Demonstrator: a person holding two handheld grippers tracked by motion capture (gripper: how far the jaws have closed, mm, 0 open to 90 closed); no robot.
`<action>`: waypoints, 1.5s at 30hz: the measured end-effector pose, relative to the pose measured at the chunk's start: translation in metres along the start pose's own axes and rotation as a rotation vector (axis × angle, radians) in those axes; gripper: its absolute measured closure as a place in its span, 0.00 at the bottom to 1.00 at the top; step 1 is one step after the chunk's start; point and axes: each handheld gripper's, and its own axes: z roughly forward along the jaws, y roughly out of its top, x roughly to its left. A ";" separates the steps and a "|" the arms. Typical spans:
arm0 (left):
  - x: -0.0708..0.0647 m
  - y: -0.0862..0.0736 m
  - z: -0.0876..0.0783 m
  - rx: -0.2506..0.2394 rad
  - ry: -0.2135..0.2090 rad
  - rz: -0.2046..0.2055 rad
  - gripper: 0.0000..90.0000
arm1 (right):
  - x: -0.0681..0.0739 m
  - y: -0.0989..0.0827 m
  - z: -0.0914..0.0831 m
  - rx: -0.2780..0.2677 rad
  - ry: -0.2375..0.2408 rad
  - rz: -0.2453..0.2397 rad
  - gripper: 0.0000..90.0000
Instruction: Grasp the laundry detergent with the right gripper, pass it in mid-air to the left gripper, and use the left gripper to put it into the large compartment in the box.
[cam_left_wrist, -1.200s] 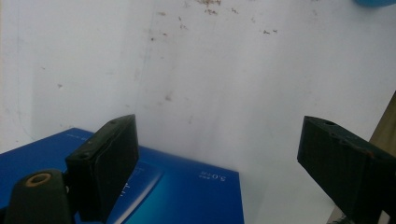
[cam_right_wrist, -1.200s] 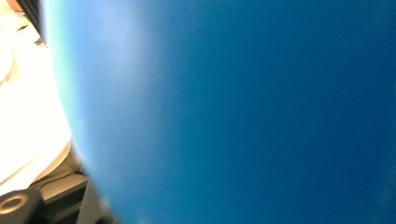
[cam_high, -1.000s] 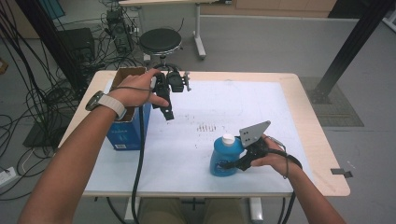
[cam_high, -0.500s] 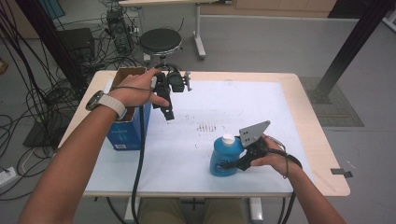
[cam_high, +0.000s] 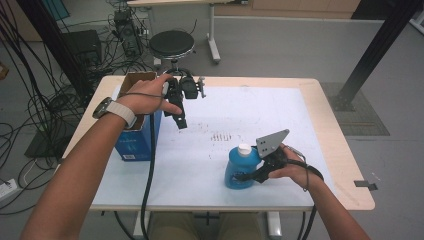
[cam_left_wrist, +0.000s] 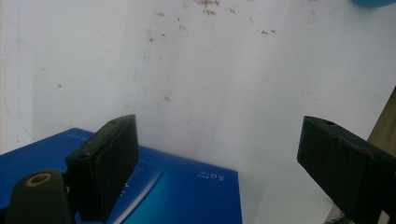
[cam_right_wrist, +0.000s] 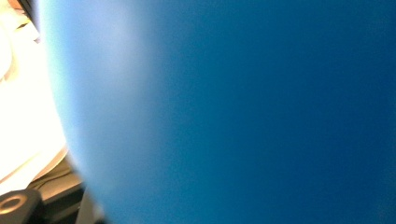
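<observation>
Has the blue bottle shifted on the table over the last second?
No. The blue bottle keeps its spot below the dark speckles, gripped by the right gripper.

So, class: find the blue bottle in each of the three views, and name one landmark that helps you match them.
High view: the blue bottle stands low and right of centre, with the right gripper shut on it.
Left gripper view: a blue sliver of it at the top right corner.
Right gripper view: its blue wall spans most of the frame, blurred.
Shared landmark: the white table sheet with dark specks.
</observation>
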 end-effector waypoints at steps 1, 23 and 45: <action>0.000 0.000 0.000 0.000 0.000 -0.001 0.15 | 0.000 0.000 0.000 0.001 0.000 0.000 0.48; -0.001 0.000 0.000 -0.002 0.003 -0.003 0.15 | 0.000 -0.001 0.000 -0.004 -0.001 0.000 0.48; -0.001 -0.001 -0.001 0.000 0.003 -0.012 0.15 | 0.000 -0.002 0.000 -0.012 0.001 0.001 0.48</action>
